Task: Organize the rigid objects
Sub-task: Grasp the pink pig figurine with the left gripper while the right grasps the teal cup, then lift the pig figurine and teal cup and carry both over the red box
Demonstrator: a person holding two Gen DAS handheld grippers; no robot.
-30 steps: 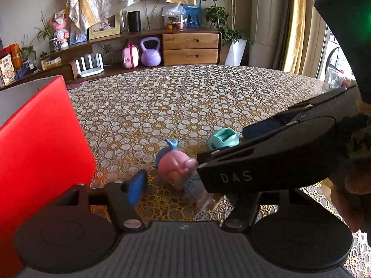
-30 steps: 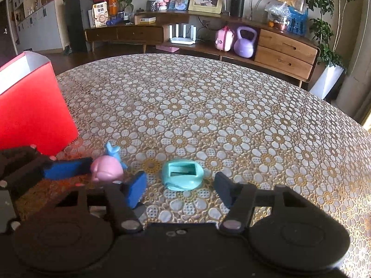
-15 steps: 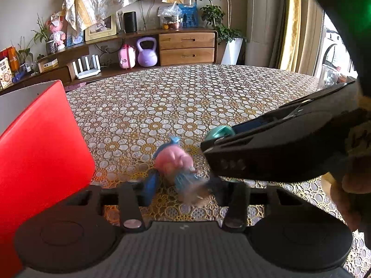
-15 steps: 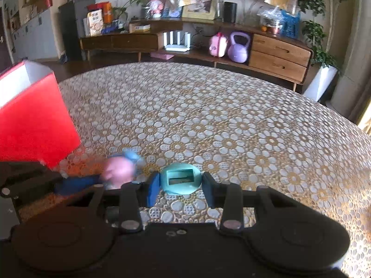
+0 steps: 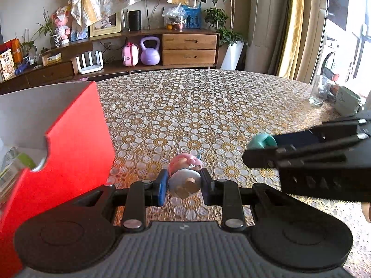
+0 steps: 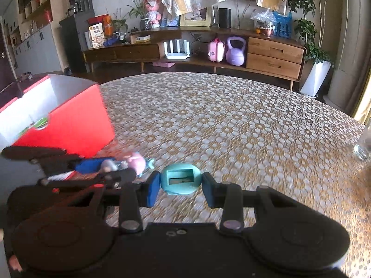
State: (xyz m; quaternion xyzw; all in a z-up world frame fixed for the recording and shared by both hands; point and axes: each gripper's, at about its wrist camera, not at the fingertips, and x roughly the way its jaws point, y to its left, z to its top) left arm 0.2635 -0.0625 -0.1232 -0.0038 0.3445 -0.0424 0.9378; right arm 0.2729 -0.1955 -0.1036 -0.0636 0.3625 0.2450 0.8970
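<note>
Left gripper (image 5: 184, 186) clamps the pink pig toy (image 5: 184, 165) above the floral tablecloth (image 5: 208, 106), right beside the red box (image 5: 76, 143) at left. To its right, the right gripper (image 6: 180, 188) pinches the teal sharpener (image 6: 180, 179), also lifted off the cloth.

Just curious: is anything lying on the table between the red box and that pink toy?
No. In the left wrist view only bare tablecloth shows between the red box and the pink toy, held in the left gripper.
</note>
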